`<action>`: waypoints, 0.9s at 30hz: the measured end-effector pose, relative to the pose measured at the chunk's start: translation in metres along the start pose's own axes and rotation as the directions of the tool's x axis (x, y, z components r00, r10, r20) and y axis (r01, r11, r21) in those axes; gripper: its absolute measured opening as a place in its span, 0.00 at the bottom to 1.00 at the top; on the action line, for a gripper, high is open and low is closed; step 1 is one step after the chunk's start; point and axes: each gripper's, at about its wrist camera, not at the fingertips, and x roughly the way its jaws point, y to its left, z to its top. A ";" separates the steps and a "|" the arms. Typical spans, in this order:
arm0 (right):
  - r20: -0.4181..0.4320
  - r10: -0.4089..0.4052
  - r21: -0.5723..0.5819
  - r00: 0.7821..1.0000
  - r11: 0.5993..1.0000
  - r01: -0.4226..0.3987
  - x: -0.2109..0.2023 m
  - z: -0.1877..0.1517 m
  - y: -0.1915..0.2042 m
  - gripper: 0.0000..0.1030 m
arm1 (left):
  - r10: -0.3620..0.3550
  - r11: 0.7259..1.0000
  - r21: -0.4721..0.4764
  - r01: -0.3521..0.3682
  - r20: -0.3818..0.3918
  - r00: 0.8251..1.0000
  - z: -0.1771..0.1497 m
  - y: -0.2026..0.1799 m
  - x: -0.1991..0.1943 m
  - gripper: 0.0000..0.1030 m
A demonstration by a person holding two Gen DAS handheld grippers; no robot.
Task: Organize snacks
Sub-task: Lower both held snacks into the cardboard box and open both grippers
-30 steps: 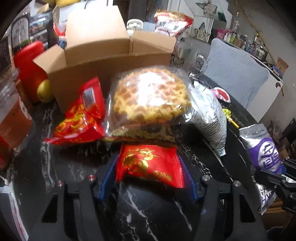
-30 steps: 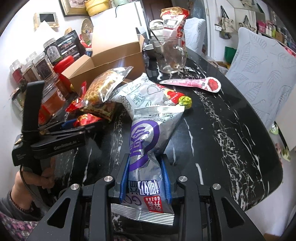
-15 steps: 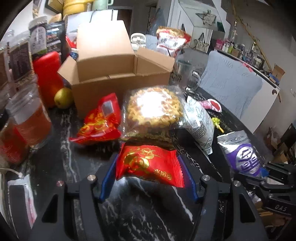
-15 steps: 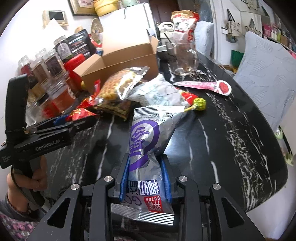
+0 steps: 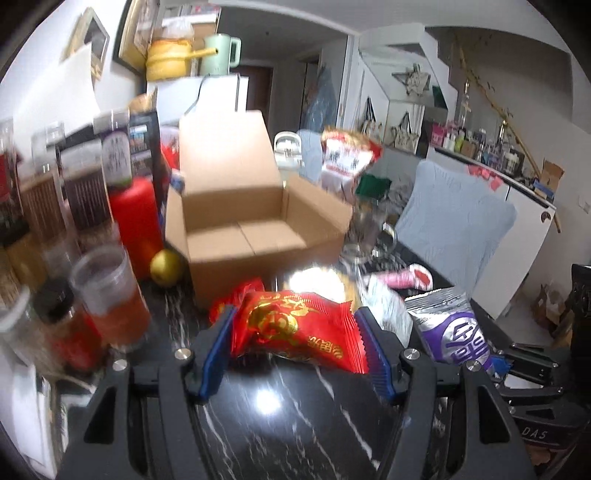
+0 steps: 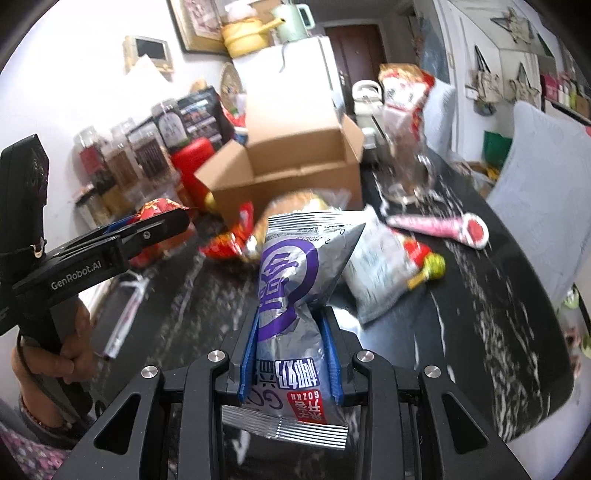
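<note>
Packets have been lifted off the worktop (image 5: 295, 424): red packet (image 5: 299, 328) clamped in left tool (image 5: 295, 347), purple packet (image 6: 291, 295) in right tool (image 6: 290, 354), cardboard box (image 5: 243, 229) now open ahead for stowing.

I see a red canister (image 5: 135, 221) and storage jars (image 5: 83, 199) along the far left of the black marble bench (image 5: 280, 424), a glass mug (image 5: 365, 236) far right, a yellow pot (image 6: 243, 35) on the white fridge (image 6: 295, 74).
</note>
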 end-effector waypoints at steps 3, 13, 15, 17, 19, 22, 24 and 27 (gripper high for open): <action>0.024 0.020 -0.018 0.999 1.000 -0.020 0.001 0.018 0.002 0.30 | 0.005 1.000 0.006 -0.006 0.038 0.999 0.018 0.001 0.001 0.62; 0.084 0.057 -0.073 0.995 0.996 -0.050 0.021 0.088 0.002 0.30 | 0.007 1.000 -0.001 -0.007 0.078 0.997 0.072 0.021 0.026 0.62; 0.088 0.060 -0.087 0.994 0.995 -0.052 0.031 0.102 0.003 0.30 | 0.017 1.000 -0.006 -0.017 0.088 0.996 0.079 0.025 0.034 0.62; 0.088 0.068 -0.101 0.994 0.993 -0.059 0.042 0.114 0.003 0.30 | 0.026 1.000 -0.015 -0.025 0.095 0.995 0.084 0.030 0.040 0.62; 0.091 0.075 -0.104 0.993 0.992 -0.066 0.051 0.125 0.002 0.30 | 0.040 0.999 -0.034 -0.037 0.103 0.994 0.091 0.038 0.048 0.62; 0.100 0.079 -0.106 0.992 0.992 -0.068 0.064 0.143 -0.001 0.30 | 0.052 0.998 -0.048 -0.048 0.101 0.994 0.099 0.046 0.063 0.62; 0.108 0.070 -0.113 0.992 0.992 -0.058 0.073 0.154 -0.002 0.30 | 0.071 0.996 -0.053 -0.066 0.098 0.993 0.104 0.052 0.075 0.62; 0.110 0.060 -0.122 0.992 0.991 -0.046 0.088 0.168 -0.004 0.30 | 0.098 0.994 -0.064 -0.092 0.092 0.991 0.110 0.060 0.092 0.62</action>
